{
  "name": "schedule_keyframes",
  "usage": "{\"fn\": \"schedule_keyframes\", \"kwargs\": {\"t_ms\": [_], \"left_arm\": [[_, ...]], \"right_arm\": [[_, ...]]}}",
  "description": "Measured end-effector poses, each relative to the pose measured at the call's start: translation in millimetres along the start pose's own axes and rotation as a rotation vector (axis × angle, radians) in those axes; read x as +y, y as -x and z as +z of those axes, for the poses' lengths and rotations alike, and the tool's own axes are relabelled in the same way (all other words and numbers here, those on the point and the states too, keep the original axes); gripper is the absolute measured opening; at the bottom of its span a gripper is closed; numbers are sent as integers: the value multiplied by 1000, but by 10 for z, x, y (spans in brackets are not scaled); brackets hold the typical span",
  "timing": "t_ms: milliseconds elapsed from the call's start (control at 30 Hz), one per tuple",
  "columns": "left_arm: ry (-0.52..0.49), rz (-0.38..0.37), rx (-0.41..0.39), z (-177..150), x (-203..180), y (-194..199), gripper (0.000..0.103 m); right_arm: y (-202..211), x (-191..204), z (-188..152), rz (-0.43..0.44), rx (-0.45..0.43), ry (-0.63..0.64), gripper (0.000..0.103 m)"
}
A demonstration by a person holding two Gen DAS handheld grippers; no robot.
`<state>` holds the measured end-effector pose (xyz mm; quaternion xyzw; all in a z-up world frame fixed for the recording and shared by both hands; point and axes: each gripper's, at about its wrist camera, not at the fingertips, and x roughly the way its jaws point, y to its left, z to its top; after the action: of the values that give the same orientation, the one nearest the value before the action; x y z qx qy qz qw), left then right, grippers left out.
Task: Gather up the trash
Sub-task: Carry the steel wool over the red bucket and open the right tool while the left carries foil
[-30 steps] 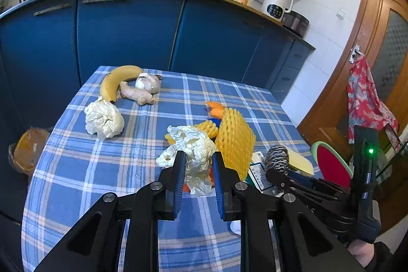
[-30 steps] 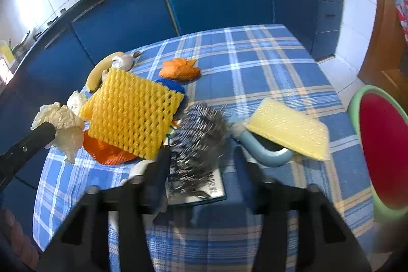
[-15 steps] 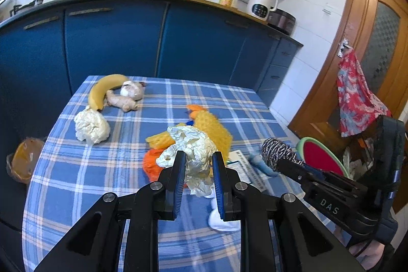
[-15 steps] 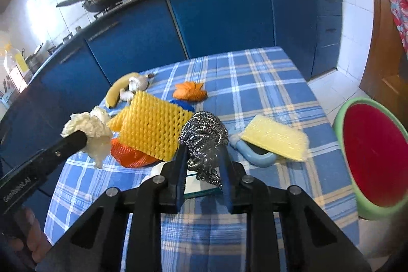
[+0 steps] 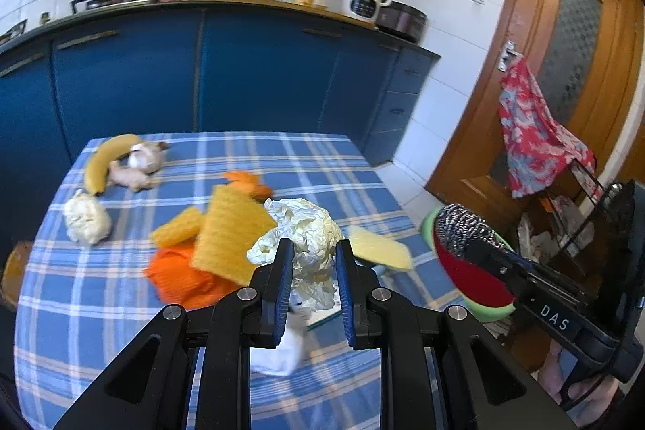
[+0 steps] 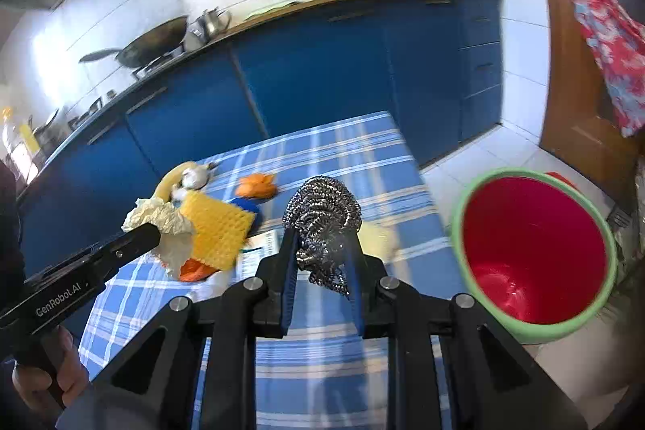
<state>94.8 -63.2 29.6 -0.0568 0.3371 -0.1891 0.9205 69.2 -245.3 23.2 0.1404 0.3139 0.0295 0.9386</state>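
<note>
At the far left of the checked blue tablecloth [image 5: 121, 309] a curved yellow banana [image 5: 105, 160], a knobby piece of ginger [image 5: 131, 179] and a garlic bulb [image 5: 146, 156] are lying together, and near them a white crumpled paper ball [image 5: 86, 219] is sitting alone. Toward the middle, yellow foam nets [image 5: 229, 228] with a honeycomb pattern are lying over something orange [image 5: 181, 277], but motion blur is making its material hard to tell. The left gripper [image 5: 311, 277] is pinching a wad of crinkled cream paper [image 5: 304, 228] between its blue pads, lifted above the cloth; this wad is hiding part of a printed card, whose text cannot be read. To the right of it a flat yellow sponge [image 5: 379, 248] is lying at the table edge. In the right wrist view the left gripper's black side is showing the words "GenRobot.AI", and a hand [image 6: 44, 369] is holding it. The right gripper [image 6: 322, 264] is squeezing a coiled steel wool scrubber [image 6: 322, 216], shiny and wiry, and its side is showing the letters "DAS" in the left wrist view. Beside the table on the right a round plastic bin [image 6: 536, 333], green outside and red inside, is standing open; the gripper is cutting off its lower edge. Red flowered cloth [image 5: 536, 140] is hanging at the wooden door [image 5: 572, 39].
</note>
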Motion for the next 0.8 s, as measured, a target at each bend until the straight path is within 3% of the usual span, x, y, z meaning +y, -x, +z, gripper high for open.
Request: {"fn": "schedule_keyframes", "kwargs": {"t_ms": [367,800], "left_arm": [[-73,-78,37,32,-583,-307,21],[-156,-149,101,-6,-1162,-718,21]], "right_arm": [[224,-846,-105,-135,-19,-137,25],[123,-1671,-321,-228,35,-292,30]]}}
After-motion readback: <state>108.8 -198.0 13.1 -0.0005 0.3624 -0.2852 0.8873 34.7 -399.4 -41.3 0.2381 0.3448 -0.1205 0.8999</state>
